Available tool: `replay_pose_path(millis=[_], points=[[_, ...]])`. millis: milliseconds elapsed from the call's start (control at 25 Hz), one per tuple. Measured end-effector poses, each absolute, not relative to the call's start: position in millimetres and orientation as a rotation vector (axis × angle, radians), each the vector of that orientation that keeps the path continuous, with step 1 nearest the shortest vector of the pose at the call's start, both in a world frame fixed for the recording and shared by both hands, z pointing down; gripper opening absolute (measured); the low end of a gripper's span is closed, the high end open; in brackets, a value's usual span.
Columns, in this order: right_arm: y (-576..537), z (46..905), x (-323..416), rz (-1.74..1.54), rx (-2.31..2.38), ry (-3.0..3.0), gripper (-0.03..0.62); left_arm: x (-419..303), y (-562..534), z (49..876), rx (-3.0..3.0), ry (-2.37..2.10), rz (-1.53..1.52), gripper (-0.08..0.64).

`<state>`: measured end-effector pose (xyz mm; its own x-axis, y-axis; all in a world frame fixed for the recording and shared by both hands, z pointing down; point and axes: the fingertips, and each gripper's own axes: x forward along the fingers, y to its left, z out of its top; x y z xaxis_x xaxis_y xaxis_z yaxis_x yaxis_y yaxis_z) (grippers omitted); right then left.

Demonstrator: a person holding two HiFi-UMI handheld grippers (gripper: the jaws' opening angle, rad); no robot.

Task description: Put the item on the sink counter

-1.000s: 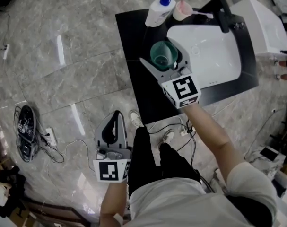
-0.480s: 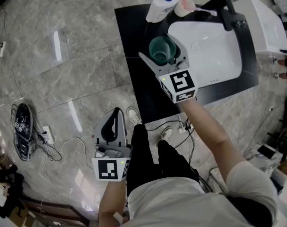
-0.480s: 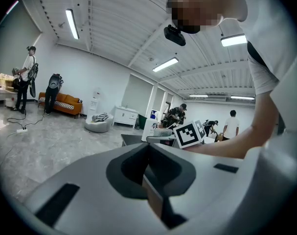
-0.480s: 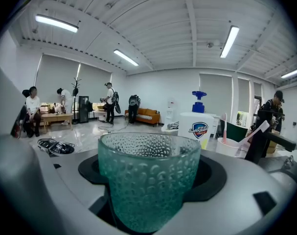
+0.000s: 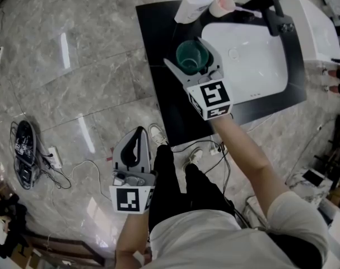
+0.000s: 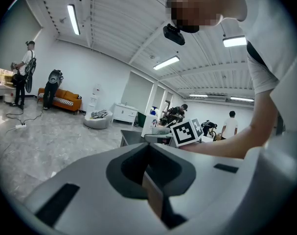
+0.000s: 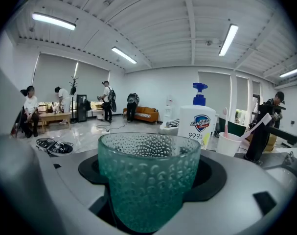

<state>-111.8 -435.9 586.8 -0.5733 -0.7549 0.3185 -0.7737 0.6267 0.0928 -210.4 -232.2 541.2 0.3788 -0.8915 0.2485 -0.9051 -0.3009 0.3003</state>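
Since a second ago, the right hand-held gripper [image 5: 190, 55] is carrying the green glass cup [image 5: 191, 58] slightly further in over the black surface [image 5: 158, 43], toward the soap bottle [image 5: 193, 4]. Its jaws are clamping the cup's sides, and the cup is looking empty. Setting down and release are seemingly remaining. Beside the white basin [image 5: 254, 66], a small cup [image 5: 221, 5] is holding a toothbrush. The left hand-held gripper [image 5: 139, 134] is hanging closed on nothing.

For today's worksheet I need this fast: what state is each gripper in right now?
Left gripper: shut, nothing between its jaws.
Right gripper: shut on the green glass cup.
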Motion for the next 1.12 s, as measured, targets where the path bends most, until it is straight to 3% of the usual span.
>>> replay_pose_path(millis=[1120], points=[[-414,606,-109,0.144,1.137,-2.516,0.414,-192,-221,550,2.220,-1.531,0.012,0.002]])
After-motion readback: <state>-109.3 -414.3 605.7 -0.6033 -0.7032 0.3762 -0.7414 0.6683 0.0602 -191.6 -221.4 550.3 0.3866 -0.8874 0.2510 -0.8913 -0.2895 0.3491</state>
